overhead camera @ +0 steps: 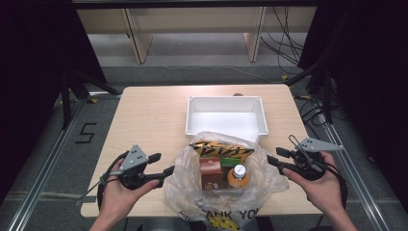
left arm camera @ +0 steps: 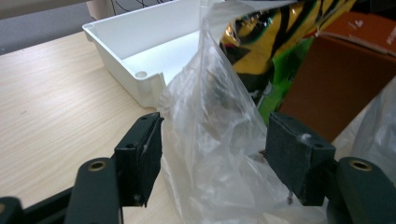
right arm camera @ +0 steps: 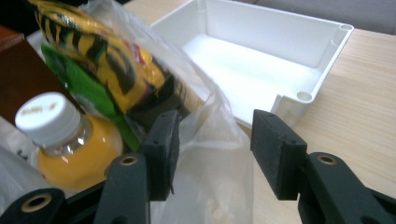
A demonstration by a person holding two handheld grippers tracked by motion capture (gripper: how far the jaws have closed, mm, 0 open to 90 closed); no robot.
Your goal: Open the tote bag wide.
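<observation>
A clear plastic bag stands open at the table's front edge. Inside it are a yellow-and-black striped snack packet, a brown box and a bottle of orange drink with a white cap. My left gripper hovers at the bag's left side, open. In the left gripper view a fold of the bag rises between the wide jaws of that gripper, and the pads do not press on it. My right gripper is open at the bag's right side. Bag film lies loose between its jaws.
An empty white tray sits just behind the bag at the table's middle. The wooden table has free room on its left half. Beyond the far edge are floor, cables and furniture legs.
</observation>
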